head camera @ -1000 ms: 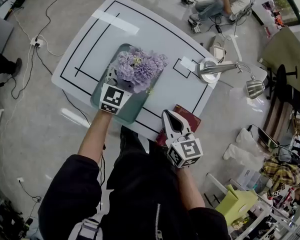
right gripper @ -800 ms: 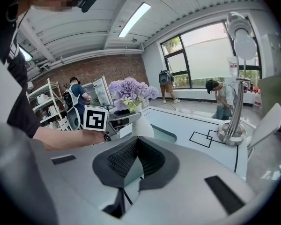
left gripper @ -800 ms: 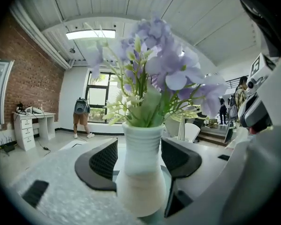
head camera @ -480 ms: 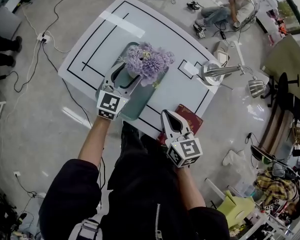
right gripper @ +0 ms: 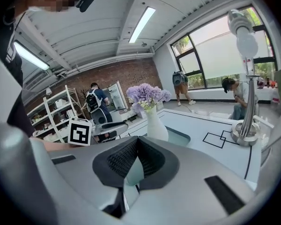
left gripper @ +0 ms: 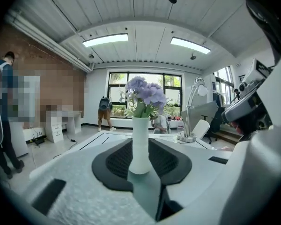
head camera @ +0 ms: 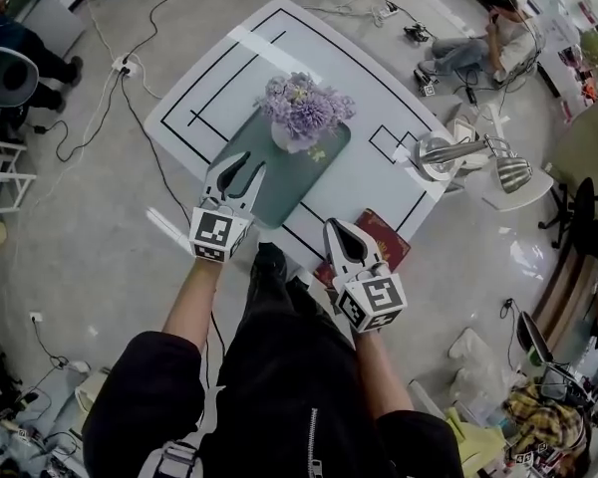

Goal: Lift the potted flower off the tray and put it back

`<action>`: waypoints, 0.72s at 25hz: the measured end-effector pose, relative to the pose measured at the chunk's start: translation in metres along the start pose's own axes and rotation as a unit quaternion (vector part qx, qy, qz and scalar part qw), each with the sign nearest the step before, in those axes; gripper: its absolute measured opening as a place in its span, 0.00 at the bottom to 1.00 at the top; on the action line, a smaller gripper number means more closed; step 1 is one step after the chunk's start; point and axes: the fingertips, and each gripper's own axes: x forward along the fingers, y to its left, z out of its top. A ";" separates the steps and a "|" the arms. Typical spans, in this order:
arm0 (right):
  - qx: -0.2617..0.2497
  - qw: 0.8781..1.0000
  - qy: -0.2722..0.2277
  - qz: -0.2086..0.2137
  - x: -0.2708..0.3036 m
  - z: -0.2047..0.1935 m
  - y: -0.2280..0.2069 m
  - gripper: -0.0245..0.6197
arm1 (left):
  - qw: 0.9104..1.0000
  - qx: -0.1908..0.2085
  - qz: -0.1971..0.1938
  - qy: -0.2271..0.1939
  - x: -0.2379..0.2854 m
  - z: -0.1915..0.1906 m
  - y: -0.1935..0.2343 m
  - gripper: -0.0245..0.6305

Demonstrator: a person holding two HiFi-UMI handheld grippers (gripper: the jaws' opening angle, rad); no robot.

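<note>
now the potted flower [head camera: 301,116] stands upright on the tray [head camera: 269,182].
we hold the left gripper [head camera: 238,170] just short of it, jaws apart and empty though they have just been closing; our right gripper [head camera: 338,227] is closed on nothing by the table [head camera: 369,98] edge.

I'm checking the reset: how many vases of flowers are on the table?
1. The white vase of purple flowers stands upright on the far end of the dark tray, on the white table. No other shows, and little there could hide one.
</note>
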 end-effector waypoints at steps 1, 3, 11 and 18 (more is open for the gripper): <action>0.000 1.000 -0.004 0.002 -0.004 0.000 0.000 0.05 | 1.000 0.001 0.005 0.001 -0.007 0.002 -0.004 0.16; -0.002 1.000 -0.014 0.002 -0.013 0.001 -0.003 0.05 | 1.000 -0.001 0.014 0.000 -0.017 0.006 -0.013 0.06; -0.010 0.999 -0.049 -0.014 -0.062 0.007 -0.010 0.05 | 1.000 -0.005 -0.010 -0.003 -0.053 0.036 -0.081 0.04; -0.061 0.992 -0.111 -0.020 -0.117 0.038 0.005 0.05 | 0.999 -0.007 -0.030 -0.038 -0.087 0.105 -0.145 0.04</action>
